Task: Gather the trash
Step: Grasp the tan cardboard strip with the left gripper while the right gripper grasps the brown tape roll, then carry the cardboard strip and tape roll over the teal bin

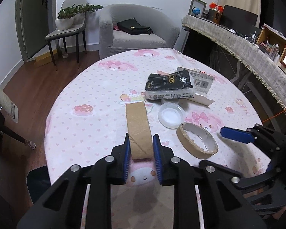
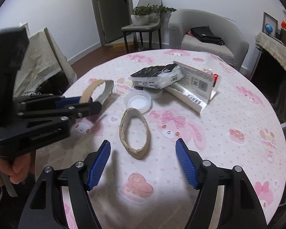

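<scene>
My left gripper (image 1: pixel 141 141) is shut on a squashed brown cardboard ring (image 1: pixel 138 131), held just above the pink tablecloth; it also shows in the right wrist view (image 2: pixel 97 92). A second cardboard ring (image 1: pixel 197 142) lies on the table to its right, and in the right wrist view (image 2: pixel 134 134) it lies just ahead of my open, empty right gripper (image 2: pixel 143 147). Beyond lie a clear plastic lid (image 2: pixel 137 102), a black-and-white tissue pack (image 2: pixel 156 75) and a white box (image 2: pixel 194 87).
The round table (image 2: pixel 228 114) has a pink cartoon cloth. Behind it stand a grey armchair (image 1: pixel 135 32) with a black bag, a chair with potted plants (image 1: pixel 70 21), and a cluttered desk (image 1: pixel 238 43) on the right.
</scene>
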Available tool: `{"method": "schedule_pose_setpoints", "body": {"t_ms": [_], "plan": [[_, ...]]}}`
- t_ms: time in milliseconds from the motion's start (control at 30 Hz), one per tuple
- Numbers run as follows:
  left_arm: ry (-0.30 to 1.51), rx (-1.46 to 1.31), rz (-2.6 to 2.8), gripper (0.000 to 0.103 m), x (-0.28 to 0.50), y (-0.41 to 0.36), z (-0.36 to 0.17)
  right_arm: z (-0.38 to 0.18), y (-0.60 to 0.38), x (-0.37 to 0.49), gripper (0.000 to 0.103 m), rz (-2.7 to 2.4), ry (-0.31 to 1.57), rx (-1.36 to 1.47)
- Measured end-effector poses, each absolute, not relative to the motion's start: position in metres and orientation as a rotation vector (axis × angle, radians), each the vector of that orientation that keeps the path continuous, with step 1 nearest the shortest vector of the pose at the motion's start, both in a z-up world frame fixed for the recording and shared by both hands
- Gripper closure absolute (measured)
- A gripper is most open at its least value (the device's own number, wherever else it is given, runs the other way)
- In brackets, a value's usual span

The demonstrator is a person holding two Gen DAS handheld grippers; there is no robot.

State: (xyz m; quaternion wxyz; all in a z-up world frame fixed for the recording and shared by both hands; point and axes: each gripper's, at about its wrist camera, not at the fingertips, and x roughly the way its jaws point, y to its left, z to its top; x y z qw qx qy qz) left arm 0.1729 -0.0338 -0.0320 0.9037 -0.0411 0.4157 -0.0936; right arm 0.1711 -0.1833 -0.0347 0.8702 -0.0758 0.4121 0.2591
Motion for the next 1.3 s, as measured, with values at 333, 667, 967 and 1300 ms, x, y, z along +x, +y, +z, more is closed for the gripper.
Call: {"method": "schedule_pose_setpoints", "body": {"t_ms": [333, 667, 967, 1300], "plan": [[0.841, -0.134, -0.194, 0.078, 0.162, -0.006, -0.023, -0.038, -0.161, 0.184, 0.056, 0.473, 0.884, -0.196], [0.811, -0.143, -0.156, 0.078, 0.144, 0.030, -0.015, -0.027, -0.135, 0.186, 0.071, 0.482, 0.889, -0.185], [0.788, -0.126, -0.075, 0.078, 0.130, 0.071, -0.014, -0.013, -0.099, 0.184, 0.071, 0.551, 0.863, -0.145], [0.802, -0.143, 0.026, 0.078, 0.115, 0.132, -0.025, 0.006, -0.040, 0.169, 0.071, 0.680, 0.822, -0.164]]}}
